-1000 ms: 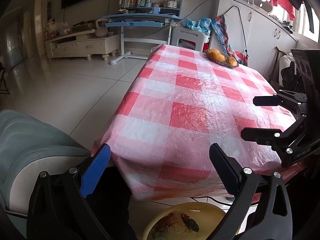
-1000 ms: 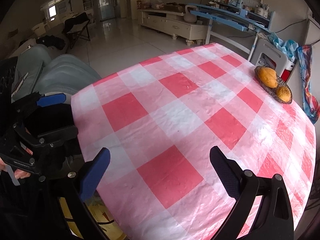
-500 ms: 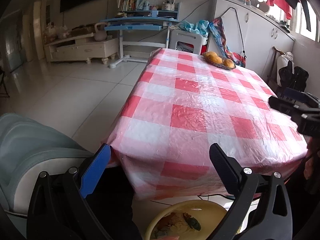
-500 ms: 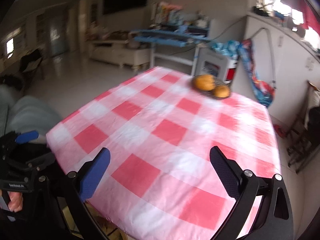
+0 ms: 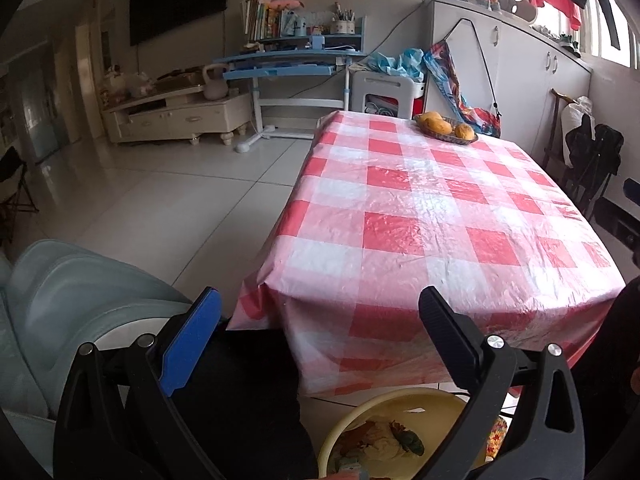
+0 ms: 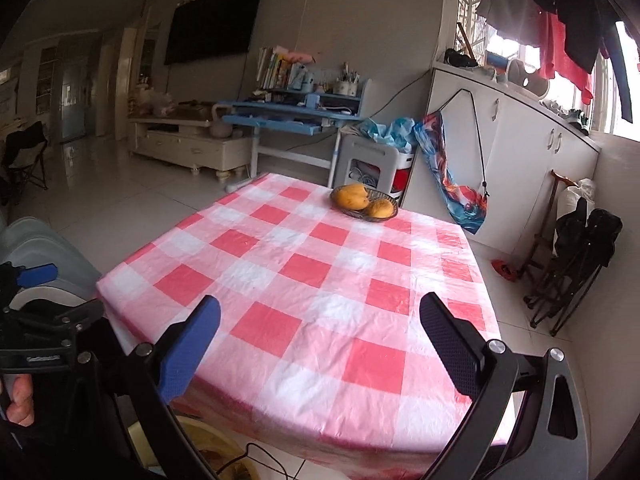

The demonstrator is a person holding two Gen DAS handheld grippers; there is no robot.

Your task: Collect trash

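Left hand-held gripper (image 5: 316,324): jaws wide apart, holding and touching nothing; the yellow basin (image 5: 400,432) with collected trash (image 5: 384,440) sits on the floor directly below and just ahead of it, so this hand is nearer. Right hand-held gripper (image 6: 320,328): also spread wide and empty, hovering over the near edge of the checked tabletop (image 6: 320,272). No loose trash shows there, only a fruit basket (image 6: 364,202) far ahead.

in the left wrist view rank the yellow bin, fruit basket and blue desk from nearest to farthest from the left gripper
1. Yellow bin, on the floor just below the left gripper.
2. Fruit basket, at the table's far end.
3. Blue desk, against the back wall.
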